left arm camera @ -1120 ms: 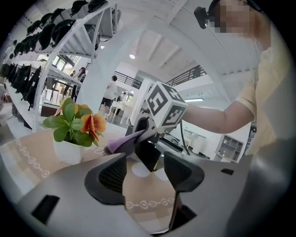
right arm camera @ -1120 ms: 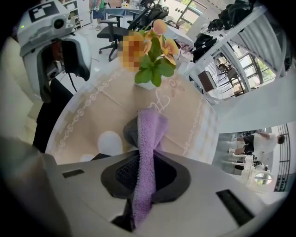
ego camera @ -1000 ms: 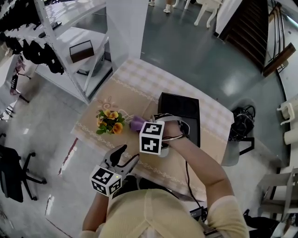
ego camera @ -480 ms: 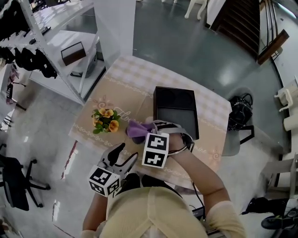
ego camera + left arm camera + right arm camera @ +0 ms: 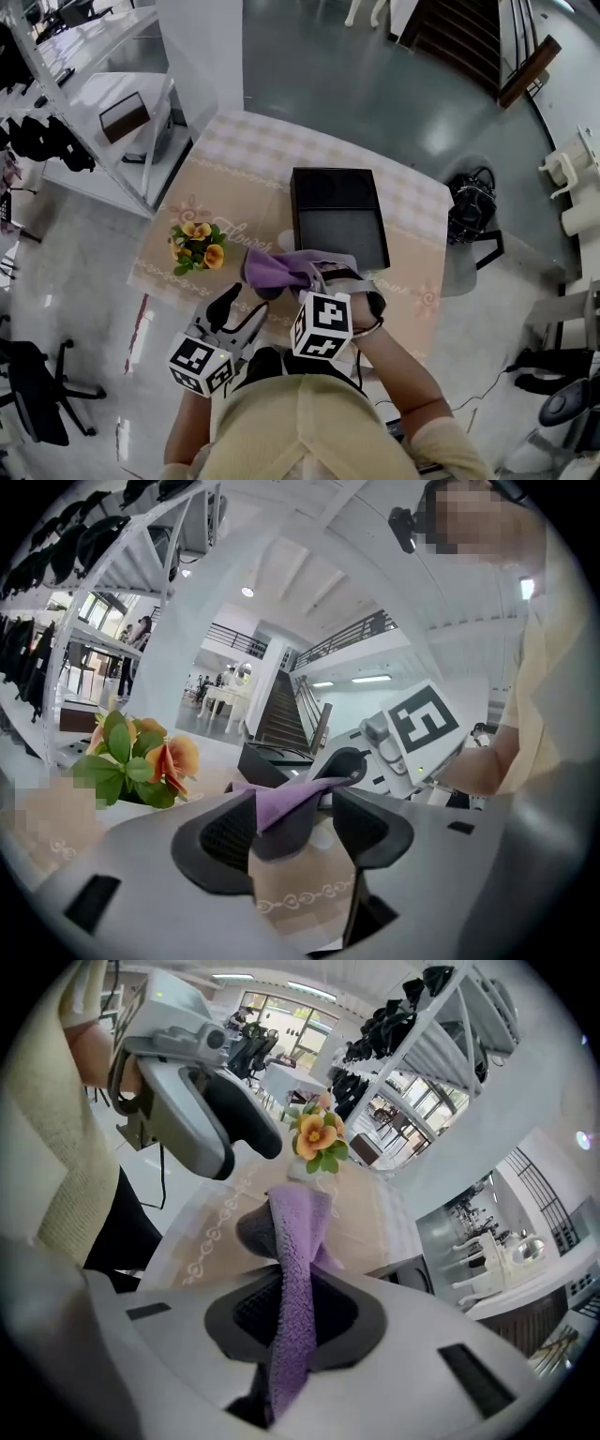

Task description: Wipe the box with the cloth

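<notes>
Cloth (image 5: 270,268) is now clamped in the right tongs (image 5: 319,275) and raised off the worktop (image 5: 412,234), so wiping the box (image 5: 337,217) can begin; left tongs (image 5: 238,312) stand wide, empty.

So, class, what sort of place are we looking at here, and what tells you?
Probably a large open indoor hall, perhaps a showroom or lobby: a wide glossy grey floor, tall white metal shelving along one side, and a dark wooden staircase at the far end.
</notes>
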A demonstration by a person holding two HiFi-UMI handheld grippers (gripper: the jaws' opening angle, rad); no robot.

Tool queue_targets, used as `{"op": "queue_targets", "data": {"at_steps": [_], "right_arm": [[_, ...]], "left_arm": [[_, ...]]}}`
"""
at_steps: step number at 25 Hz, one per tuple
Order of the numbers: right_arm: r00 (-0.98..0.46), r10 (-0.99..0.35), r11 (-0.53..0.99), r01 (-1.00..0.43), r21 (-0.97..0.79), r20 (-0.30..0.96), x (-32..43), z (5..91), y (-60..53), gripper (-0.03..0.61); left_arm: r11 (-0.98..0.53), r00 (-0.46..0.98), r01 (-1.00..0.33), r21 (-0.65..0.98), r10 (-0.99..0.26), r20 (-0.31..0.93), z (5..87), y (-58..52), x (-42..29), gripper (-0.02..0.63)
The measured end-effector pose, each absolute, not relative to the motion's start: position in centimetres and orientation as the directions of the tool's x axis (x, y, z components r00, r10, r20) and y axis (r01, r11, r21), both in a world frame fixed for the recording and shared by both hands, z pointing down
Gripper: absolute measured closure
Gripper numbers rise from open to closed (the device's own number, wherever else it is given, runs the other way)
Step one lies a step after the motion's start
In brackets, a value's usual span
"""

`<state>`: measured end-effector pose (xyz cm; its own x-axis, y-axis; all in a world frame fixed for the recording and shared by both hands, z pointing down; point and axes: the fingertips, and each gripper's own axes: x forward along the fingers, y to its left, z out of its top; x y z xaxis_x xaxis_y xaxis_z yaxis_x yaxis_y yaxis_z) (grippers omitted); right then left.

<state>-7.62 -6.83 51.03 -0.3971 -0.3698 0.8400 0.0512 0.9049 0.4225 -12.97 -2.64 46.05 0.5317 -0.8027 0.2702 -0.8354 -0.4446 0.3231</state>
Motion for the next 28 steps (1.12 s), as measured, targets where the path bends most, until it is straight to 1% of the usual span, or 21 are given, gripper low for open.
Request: {"op": "queue_targets", "data": {"at_steps": [4,8,15,19,22,28], "right_arm": [[-0.438,-0.401,0.88,0.058,0.471,0.804,-7.0,51.1,-6.1,0.522],[-0.467,-0.406,0.868,0.073,0.492,0.785,-5.8,51.2,-5.5,0.522],[-0.497,-0.414,0.866,0.043,0.498,0.763,-4.5,51.3,-4.8,0.522],[-0.557,-0.451,0.824,0.041,0.565,0.698,-5.0,49.8,-4.6,0.522],[-0.62,-0.433,0.83,0.009,0.558,0.654,-5.0,48.9,-4.1,0.522],[-0.681,-0.373,0.872,-0.024,0.489,0.631,-5.1,47.9,-2.6,0.522]], "left_arm": [[-0.467,0.554,-0.821,0.328,-0.79,0.262,46.0,-3.3,-12.5,0.359],[-0.497,0.584,-0.802,0.331,-0.77,0.257,46.0,-3.9,-11.5,0.359],[-0.543,0.629,-0.77,0.335,-0.733,0.259,46.2,-4.5,-9.9,0.359],[-0.546,0.624,-0.773,0.322,-0.747,0.231,45.3,-5.0,-9.6,0.366],[-0.551,0.621,-0.774,0.312,-0.756,0.207,44.3,-5.3,-9.8,0.365],[-0.528,0.58,-0.804,0.274,-0.798,0.164,41.8,-5.4,-11.4,0.365]]}}
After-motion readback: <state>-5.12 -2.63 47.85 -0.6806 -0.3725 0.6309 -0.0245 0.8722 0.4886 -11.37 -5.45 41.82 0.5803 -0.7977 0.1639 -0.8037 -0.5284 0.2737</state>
